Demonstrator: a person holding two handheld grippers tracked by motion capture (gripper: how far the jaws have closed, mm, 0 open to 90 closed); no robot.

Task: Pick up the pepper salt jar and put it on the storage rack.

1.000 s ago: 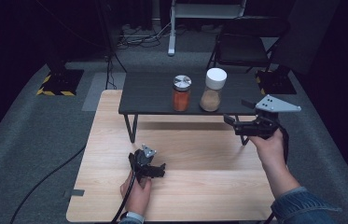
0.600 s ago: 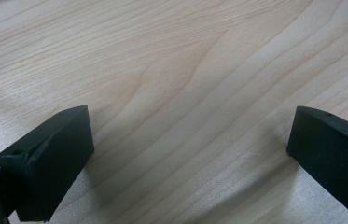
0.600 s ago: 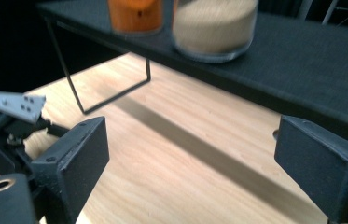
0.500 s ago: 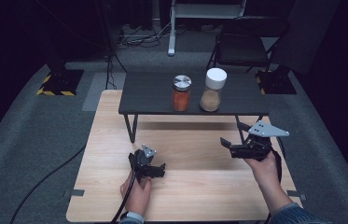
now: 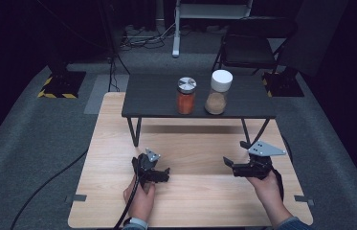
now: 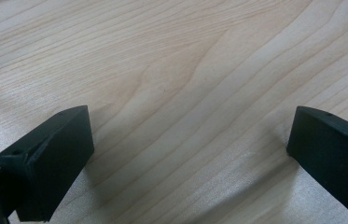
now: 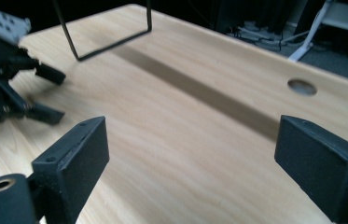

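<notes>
My left gripper (image 5: 165,175) rests low on the wooden table (image 5: 200,206) at the near left, jaws pointing right. In the left gripper view the left gripper (image 6: 190,135) stands open with only bare wood between its jaws. My right gripper (image 5: 235,153) hovers just over the table at the near right, pointing left. The right gripper (image 7: 190,140) is open and holds nothing. The right gripper view also catches the left gripper (image 7: 20,88) farther off at its left edge. The two grippers are well apart.
A low black shelf (image 5: 157,108) on thin wire legs (image 7: 101,44) stands across the back of the table. On it stand an orange-filled jar (image 5: 186,96) with a silver lid and a tan-filled jar (image 5: 218,92) with a white lid. A round hole (image 7: 301,87) marks the tabletop.
My right gripper has come down from shelf height to just above the tabletop and nearer the person, jaws still open. The left gripper has stayed put.
</notes>
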